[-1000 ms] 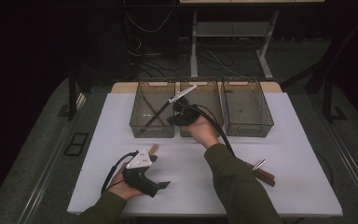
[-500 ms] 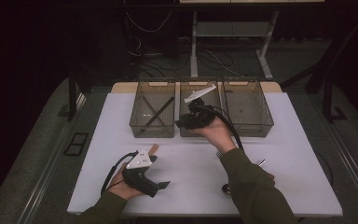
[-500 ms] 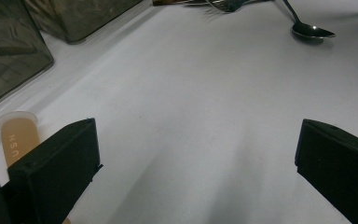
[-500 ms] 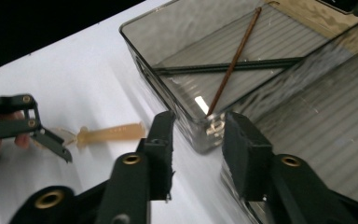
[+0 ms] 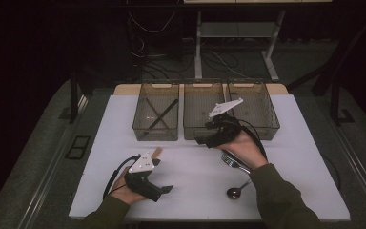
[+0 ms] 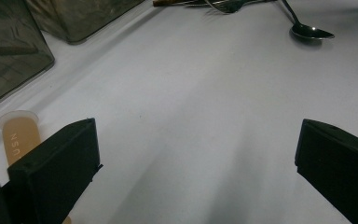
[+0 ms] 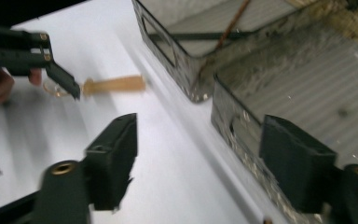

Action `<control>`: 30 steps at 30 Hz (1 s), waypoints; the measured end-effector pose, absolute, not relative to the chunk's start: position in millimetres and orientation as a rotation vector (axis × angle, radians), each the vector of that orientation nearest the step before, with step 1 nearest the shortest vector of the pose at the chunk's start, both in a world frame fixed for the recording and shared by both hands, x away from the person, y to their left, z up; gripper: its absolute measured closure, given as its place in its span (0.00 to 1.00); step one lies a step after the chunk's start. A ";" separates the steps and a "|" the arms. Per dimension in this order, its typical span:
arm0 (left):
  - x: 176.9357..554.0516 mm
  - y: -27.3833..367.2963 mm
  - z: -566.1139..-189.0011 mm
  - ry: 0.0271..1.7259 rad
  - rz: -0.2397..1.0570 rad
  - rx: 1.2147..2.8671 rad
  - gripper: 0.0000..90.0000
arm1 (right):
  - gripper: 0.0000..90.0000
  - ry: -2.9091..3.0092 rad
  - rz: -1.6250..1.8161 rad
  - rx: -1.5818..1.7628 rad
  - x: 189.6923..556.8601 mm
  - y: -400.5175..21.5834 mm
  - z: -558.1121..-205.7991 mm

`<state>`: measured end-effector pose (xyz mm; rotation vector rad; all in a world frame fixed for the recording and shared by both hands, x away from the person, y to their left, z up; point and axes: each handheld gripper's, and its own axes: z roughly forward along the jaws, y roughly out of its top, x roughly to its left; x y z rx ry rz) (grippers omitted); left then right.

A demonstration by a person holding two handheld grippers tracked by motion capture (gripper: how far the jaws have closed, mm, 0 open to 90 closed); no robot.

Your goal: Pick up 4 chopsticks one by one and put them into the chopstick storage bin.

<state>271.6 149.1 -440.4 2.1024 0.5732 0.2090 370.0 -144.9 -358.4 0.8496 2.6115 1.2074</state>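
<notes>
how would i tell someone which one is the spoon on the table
Start at the white table and the row of three smoky bins at its far edge. Come toward the person's side from the right-hand bin: the spoon lies by the right forearm. Unlike the pronged fork beside it, it ends in a round shiny bowl.

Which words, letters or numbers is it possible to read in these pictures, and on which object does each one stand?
"NSN": pale letters running along the tan tube that lies on the white table beside the left gripper's jaw, in the left gripper view; this could equally be "USN".
The same tube in the right gripper view: too blurred to read.
The three bins, the fork and the spoon carry no readable text.
</notes>
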 end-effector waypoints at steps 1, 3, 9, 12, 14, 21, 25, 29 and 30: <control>271.6 149.2 -440.4 0.573 0.209 2.102 0.00 | 0.28 2.611 1.207 0.844 367.1 -148.1 -359.4; 272.2 149.5 -440.6 0.571 0.211 2.106 0.00 | 0.24 2.615 1.194 0.832 361.3 -154.2 -360.9; 271.3 149.9 -440.1 0.580 0.204 2.097 0.00 | 0.23 2.614 1.159 0.818 346.7 -174.9 -367.0; 271.4 150.1 -440.3 0.578 0.205 2.093 0.00 | 0.24 2.609 1.141 0.838 339.7 -190.5 -372.4; 271.7 150.5 -440.3 0.571 0.206 2.098 0.00 | 0.26 2.594 1.133 0.867 335.0 -201.0 -376.3; 271.0 150.5 -440.7 0.588 0.200 2.092 0.00 | 0.37 2.575 1.103 0.955 317.5 -233.1 -395.8; 270.8 150.4 -440.9 0.590 0.197 2.094 0.00 | 0.49 2.576 1.056 1.011 309.4 -246.9 -403.8; 271.2 150.9 -441.0 0.594 0.196 2.092 0.00 | 0.61 2.575 1.004 1.038 299.9 -260.0 -409.8; 271.1 150.8 -441.1 0.595 0.196 2.092 0.00 | 0.65 2.577 0.999 1.046 297.9 -263.4 -411.4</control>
